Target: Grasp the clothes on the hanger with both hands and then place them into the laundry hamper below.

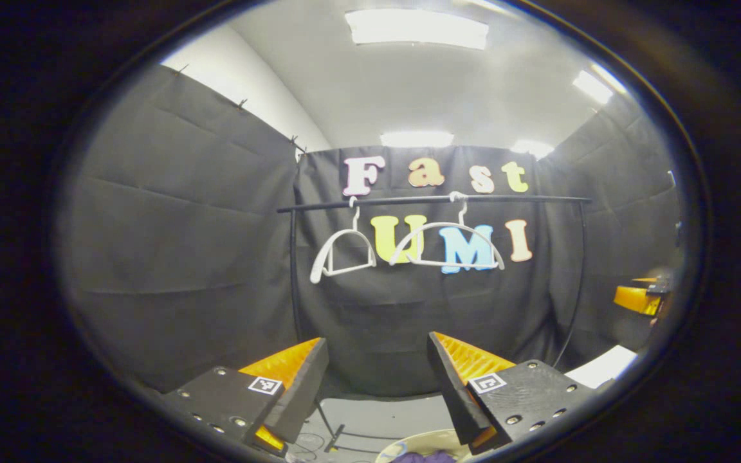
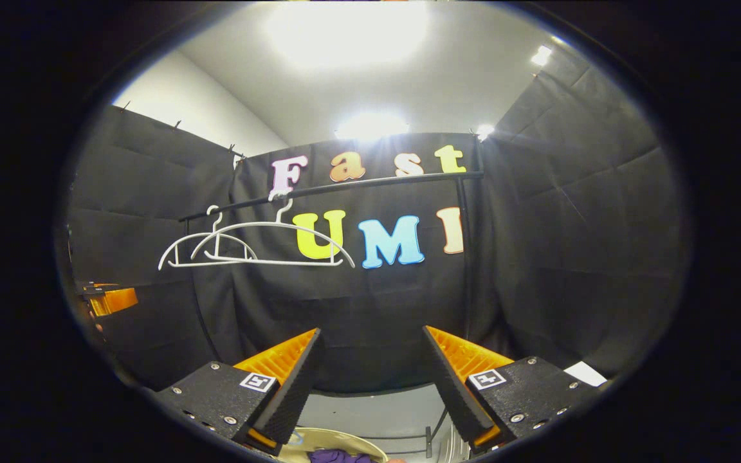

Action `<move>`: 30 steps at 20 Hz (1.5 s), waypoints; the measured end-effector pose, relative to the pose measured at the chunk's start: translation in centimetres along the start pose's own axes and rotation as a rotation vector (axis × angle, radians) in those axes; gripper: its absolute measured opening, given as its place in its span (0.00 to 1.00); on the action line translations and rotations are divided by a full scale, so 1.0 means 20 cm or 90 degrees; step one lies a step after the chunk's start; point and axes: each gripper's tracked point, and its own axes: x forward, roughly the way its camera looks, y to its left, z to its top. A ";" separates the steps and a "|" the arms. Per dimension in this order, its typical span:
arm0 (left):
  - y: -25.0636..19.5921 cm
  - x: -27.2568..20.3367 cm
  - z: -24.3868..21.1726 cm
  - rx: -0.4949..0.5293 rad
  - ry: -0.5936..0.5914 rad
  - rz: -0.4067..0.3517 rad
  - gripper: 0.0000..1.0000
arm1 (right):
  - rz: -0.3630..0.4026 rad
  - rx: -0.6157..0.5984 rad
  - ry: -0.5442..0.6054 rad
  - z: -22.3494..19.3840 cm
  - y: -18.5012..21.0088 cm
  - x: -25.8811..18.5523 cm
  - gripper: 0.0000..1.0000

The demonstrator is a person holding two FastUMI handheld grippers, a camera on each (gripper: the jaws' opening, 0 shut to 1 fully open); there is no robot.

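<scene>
Both the left gripper [image 1: 377, 386] and right gripper [image 2: 370, 379] have chunky wedge-shaped fingers on textured black mounting blocks dotted with silver screws, each with a little square black-and-white marker.

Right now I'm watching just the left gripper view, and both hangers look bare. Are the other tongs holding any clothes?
Observer: No. In the right gripper view the right tongs stand open with nothing between them.
Operator: Where are they aimed?
Observer: At the black cloth wall below the rail, with the two white hangers up to their left.
Operator: What's beneath them?
Observer: The hamper, its rim just under those tongs, with purple clothes inside.
</scene>
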 end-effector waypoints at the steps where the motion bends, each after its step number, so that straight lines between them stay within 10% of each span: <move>1: 0.00 -0.01 0.02 0.000 -0.009 0.002 0.95 | -0.008 -0.001 -0.006 0.02 -0.03 -0.01 0.93; 30: -0.08 -0.07 0.09 -0.043 -0.051 -0.009 0.83 | -0.003 -0.033 -0.023 0.06 0.01 -0.11 0.93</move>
